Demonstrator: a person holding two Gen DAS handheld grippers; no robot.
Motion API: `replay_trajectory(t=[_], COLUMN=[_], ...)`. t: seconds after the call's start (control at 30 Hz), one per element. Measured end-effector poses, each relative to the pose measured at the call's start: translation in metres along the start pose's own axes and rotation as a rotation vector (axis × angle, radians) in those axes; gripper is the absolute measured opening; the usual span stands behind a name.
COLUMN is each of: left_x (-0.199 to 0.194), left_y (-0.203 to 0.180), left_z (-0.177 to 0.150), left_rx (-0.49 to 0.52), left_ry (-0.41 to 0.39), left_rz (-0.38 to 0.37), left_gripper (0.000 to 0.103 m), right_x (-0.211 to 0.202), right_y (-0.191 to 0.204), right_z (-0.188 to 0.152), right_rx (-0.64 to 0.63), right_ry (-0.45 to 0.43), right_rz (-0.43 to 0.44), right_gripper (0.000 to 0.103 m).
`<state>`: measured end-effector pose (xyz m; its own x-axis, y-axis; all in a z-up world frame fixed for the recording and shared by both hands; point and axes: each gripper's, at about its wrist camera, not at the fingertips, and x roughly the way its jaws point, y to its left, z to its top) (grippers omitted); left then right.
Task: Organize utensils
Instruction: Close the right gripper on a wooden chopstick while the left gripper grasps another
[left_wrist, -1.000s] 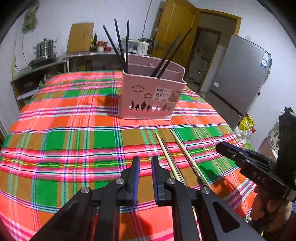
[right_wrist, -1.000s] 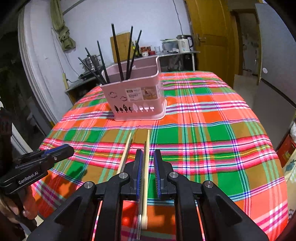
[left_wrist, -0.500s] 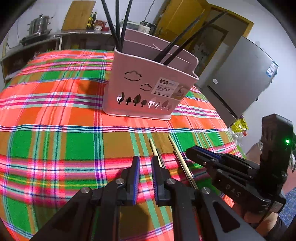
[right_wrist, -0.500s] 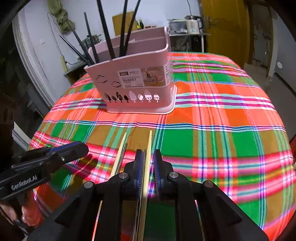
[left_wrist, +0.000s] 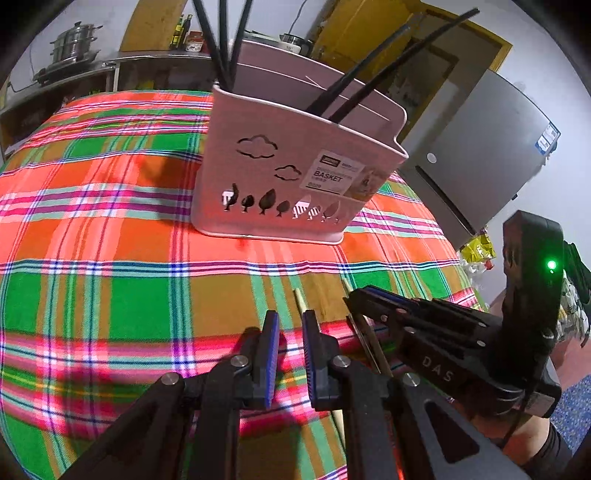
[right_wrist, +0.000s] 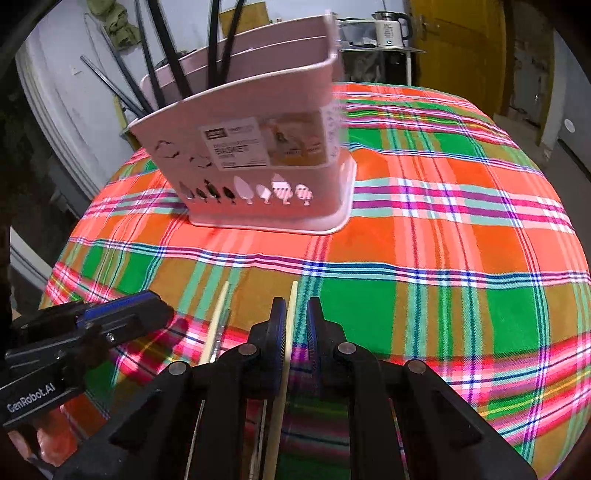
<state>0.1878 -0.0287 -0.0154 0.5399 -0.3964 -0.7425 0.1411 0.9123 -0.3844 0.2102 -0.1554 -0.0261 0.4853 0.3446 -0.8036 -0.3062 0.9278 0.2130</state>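
you've brought your right gripper (right_wrist: 295, 325) low with its jaws nearly closed astride the pale chopstick (right_wrist: 291, 306) on the plaid cloth (right_wrist: 443, 314) (not clamped yet), left gripper (left_wrist: 287, 332) narrowed and empty, presumably to carry it to the pink basket (right_wrist: 258, 147).

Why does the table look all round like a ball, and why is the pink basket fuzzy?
Both wrist views use a fisheye lens, so the plaid tablecloth bulges and the corners go dark. In the right wrist view the pink basket is smeared by motion blur; in the left wrist view its label reads sharper.
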Motion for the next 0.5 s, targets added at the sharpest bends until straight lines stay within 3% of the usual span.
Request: replay_trajectory(t=[0.17, 0.5], left_x=[0.014, 0.041], left_y=[-0.007, -0.023], left_z=[0.007, 0.015], left_rx=[0.002, 0.078], left_ry=[0.026, 0.06], left_rz=[0.012, 0.112], left_gripper=[0.012, 0.012], right_x=[-0.008, -0.015], right_y=[-0.017, -0.027], right_z=[-0.006, -0.016], right_rx=[0.044, 0.073], right_ry=[-0.006, -0.019], right_rz=[-0.008, 0.011], right_gripper=[0.01, 0.009])
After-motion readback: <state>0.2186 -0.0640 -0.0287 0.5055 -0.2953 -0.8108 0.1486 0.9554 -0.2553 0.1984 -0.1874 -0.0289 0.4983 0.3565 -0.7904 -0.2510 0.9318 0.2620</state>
